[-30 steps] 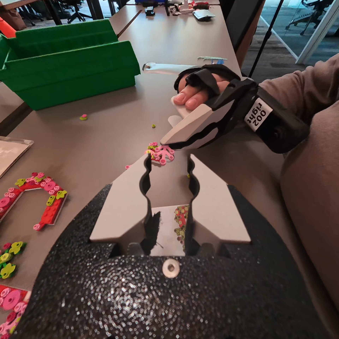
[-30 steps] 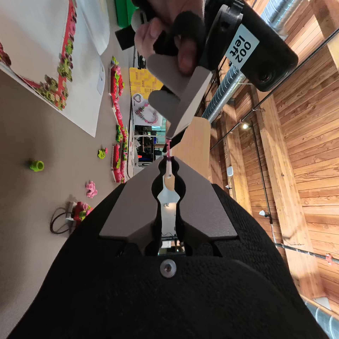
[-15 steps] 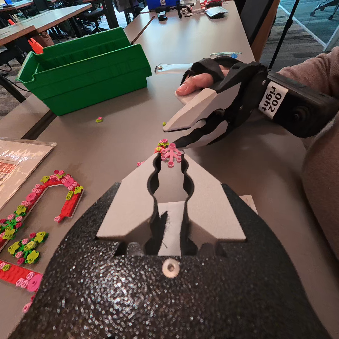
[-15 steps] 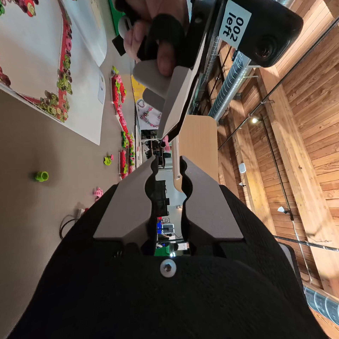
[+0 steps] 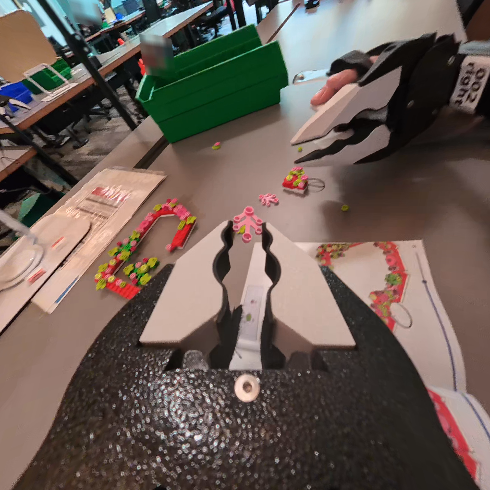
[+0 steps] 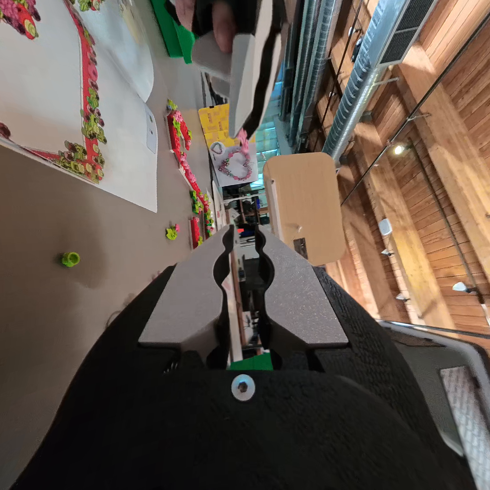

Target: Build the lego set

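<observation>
My left gripper (image 5: 247, 224) is shut on a pink branched leaf piece (image 5: 248, 224), pinched at the fingertips above the table. My right gripper (image 5: 294, 152) hovers at the upper right, jaws slightly apart and empty. In the right wrist view my right gripper (image 6: 244, 230) is open with nothing between the jaws. The left gripper (image 6: 242, 132) shows there at the top with the pink piece (image 6: 242, 139) at its tip. A red arch with pink and green flowers (image 5: 164, 230) lies to the left. A small red flowered piece with a ring (image 5: 295, 180) lies ahead.
A loose pink leaf piece (image 5: 268, 198) and small green studs (image 5: 344, 207) lie on the grey table. A printed instruction sheet (image 5: 371, 265) lies at the right. A green bin (image 5: 217, 87) stands at the back. Plastic bags and a booklet (image 5: 92, 212) lie at the left. About 9 cm separates my left fingertips from my right.
The right gripper held the pink leaf piece, then opened and let it go to the left gripper. The left gripper has shut on it and drawn back from the right gripper.
</observation>
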The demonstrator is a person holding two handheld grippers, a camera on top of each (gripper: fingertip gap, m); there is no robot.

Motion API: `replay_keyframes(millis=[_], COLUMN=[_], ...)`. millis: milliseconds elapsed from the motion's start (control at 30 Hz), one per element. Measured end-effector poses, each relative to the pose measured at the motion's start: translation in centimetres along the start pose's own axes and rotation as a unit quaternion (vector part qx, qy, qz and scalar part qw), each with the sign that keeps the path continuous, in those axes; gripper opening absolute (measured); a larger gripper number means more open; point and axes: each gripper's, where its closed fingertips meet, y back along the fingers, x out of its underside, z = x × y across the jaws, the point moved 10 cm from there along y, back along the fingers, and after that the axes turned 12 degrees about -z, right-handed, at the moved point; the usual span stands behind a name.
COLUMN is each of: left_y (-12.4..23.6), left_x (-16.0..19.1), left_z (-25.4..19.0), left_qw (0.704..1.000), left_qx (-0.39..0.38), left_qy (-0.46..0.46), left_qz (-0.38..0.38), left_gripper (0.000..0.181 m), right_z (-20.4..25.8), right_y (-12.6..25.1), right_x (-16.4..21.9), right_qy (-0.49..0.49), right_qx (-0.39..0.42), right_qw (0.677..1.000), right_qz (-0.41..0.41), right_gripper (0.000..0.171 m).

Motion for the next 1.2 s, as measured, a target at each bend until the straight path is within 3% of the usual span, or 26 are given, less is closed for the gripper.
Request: replay_keyframes(millis=[300,633,933,1200], left_y=[3.9,8.5,8.5,9.3], left_x=[2.3,0.5,0.3,-0.6], left_z=[1.9,3.4,1.1,1.1], left_qw=[0.999,0.992,0.998,0.996], left_qx=[-0.048,-0.119,-0.057,-0.063], left_qy=[-0.001,-0.004,0.019,0.034], left_qz=[0.003,-0.030,-0.036,-0.054], left_gripper=[0.020,0.020,0.020,0.020], right_z=[-0.1,-0.7,-2.0,-2.9], right_y=[-0.6,-2.5,-4.6,-5.5], right_x=[0.9,-1.5,-5.2,-6.8], right_qy=[-0.095,-0.065,-0.063,-0.087], right_qx=[-0.031,-0.054,-0.044,-0.048], right_qw=[0.995,0.996,0.996,0.992], right_qz=[0.023,0.022,-0.043,-0.081], right_gripper=[0.014,0.016,0.016,0.021])
